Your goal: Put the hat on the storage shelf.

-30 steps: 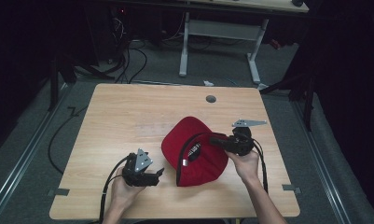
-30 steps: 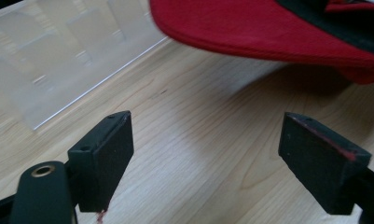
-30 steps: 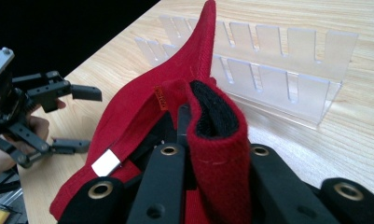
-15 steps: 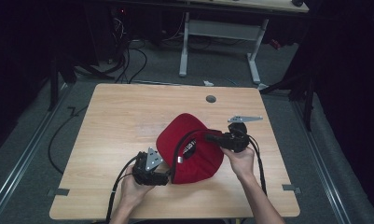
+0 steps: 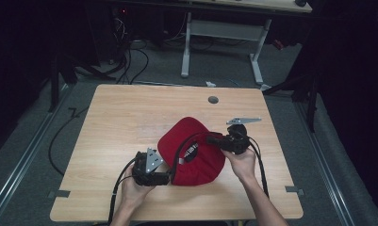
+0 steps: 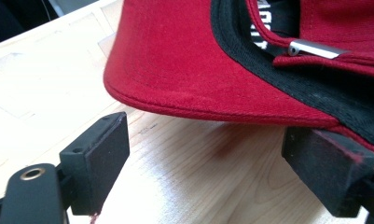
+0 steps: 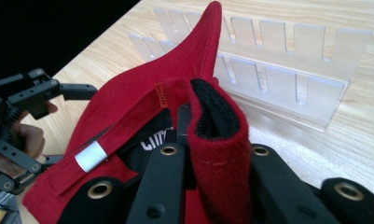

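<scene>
Cap [image 5: 192, 150], red with black inner band, lying on the wooden worktop [image 5: 130, 117] near its 6 o'clock edge. Right hand-held gripper [image 5: 214, 140], at the cap's 3 o'clock side, is clamped on a bunched fold of the cap's rim, red cloth pinched between its jaws. Left hand-held gripper [image 5: 165, 178], at the cap's 8 o'clock side, has its jaws standing apart, the brim's edge just above and between them, unpressed. Clear slotted rack [image 7: 287, 70] stands on the worktop behind the cap in the right gripper view.
</scene>
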Motion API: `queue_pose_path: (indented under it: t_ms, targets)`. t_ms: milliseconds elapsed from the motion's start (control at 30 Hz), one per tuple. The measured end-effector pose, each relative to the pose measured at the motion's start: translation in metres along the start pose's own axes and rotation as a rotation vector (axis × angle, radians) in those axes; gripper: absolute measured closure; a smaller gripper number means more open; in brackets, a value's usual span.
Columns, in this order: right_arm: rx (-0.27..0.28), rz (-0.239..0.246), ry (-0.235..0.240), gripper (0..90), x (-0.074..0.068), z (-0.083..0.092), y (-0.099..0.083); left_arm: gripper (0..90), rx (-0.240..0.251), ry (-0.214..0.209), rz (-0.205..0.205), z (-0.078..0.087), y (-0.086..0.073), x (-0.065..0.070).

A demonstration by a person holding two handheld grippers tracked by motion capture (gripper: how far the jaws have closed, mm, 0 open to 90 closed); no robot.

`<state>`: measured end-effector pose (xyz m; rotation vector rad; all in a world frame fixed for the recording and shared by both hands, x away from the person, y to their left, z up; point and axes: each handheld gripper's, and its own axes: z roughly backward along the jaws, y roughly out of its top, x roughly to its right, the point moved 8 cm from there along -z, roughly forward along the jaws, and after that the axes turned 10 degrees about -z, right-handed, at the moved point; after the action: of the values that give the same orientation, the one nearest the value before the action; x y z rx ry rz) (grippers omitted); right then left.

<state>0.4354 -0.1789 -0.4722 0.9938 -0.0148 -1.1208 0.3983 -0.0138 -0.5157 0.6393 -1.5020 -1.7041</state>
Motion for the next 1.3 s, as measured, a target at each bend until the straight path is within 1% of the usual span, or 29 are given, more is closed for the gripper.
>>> queue_pose_path:
  t_ms: [67,133,200,300,333,400,433,567,667,800,833,867,900,933,967,1033,1067,1100,1133,1200,1300]
  targets:
    - [-0.016,0.004,-0.004,83.4,0.000,-0.002,-0.002,15.4,0.002,0.001,-0.008,0.000,0.000,0.000]
    - [-0.032,0.013,-0.008,83.3,-0.001,-0.003,-0.003,15.2,-0.001,0.005,-0.033,0.000,0.001,0.000]
    - [-0.043,0.019,-0.017,83.3,-0.002,-0.004,-0.005,15.3,0.001,0.013,-0.044,0.000,0.002,0.001]
    - [-0.057,0.020,-0.021,83.3,-0.002,-0.006,-0.006,15.3,0.002,0.013,-0.044,-0.001,0.003,0.001]
    - [-0.060,0.021,-0.020,83.3,-0.002,-0.006,-0.006,15.4,-0.007,0.014,-0.058,-0.001,0.002,0.001]
    - [-0.064,0.022,-0.018,83.2,-0.003,-0.006,-0.007,15.7,-0.012,0.016,-0.069,-0.002,0.001,0.002]
    - [-0.066,0.023,-0.016,83.2,-0.003,-0.006,-0.008,16.1,-0.021,0.015,-0.081,-0.002,-0.001,0.002]
    - [-0.077,0.021,-0.014,82.9,-0.003,-0.006,-0.009,18.0,-0.031,0.011,-0.098,-0.004,-0.003,0.004]
    - [-0.085,0.009,0.000,82.9,-0.004,-0.006,-0.010,19.6,-0.039,0.012,-0.107,-0.004,-0.003,0.005]
    - [-0.087,0.010,0.012,82.8,-0.004,-0.006,-0.012,22.6,-0.036,0.008,-0.121,-0.003,-0.001,0.006]
    - [-0.096,-0.004,0.021,82.8,-0.004,-0.006,-0.014,24.9,-0.023,-0.006,-0.121,-0.001,0.002,0.008]
    - [-0.105,-0.012,0.032,82.8,-0.004,-0.007,-0.015,27.2,-0.022,-0.025,-0.113,0.000,0.003,0.011]
    - [-0.105,-0.012,0.032,82.8,-0.004,-0.007,-0.015,30.3,-0.022,-0.025,-0.113,0.000,0.003,0.011]
    - [-0.111,-0.028,0.049,82.8,-0.004,-0.009,-0.017,30.4,-0.031,-0.033,-0.125,0.000,0.001,0.014]
    - [-0.110,-0.031,0.056,82.8,-0.004,-0.009,-0.018,31.3,-0.039,-0.036,-0.133,0.000,0.000,0.015]
    - [-0.110,-0.037,0.060,82.8,-0.005,-0.010,-0.018,34.0,-0.046,-0.039,-0.135,-0.001,-0.002,0.016]
    - [-0.117,-0.039,0.073,82.8,-0.006,-0.011,-0.019,36.9,-0.051,-0.024,-0.158,-0.001,-0.003,0.016]
    - [-0.129,-0.047,0.104,82.8,-0.010,-0.013,-0.021,39.4,-0.045,-0.037,-0.147,0.000,-0.001,0.017]
    - [-0.144,-0.044,0.114,82.8,-0.013,-0.015,-0.023,41.2,-0.045,-0.048,-0.135,0.001,0.001,0.017]
    - [-0.151,-0.033,0.104,82.7,-0.017,-0.018,-0.025,42.4,-0.052,-0.051,-0.124,0.004,0.004,0.014]
    - [-0.148,-0.037,0.128,82.6,-0.021,-0.020,-0.024,45.5,-0.058,-0.074,-0.103,0.010,0.007,0.011]
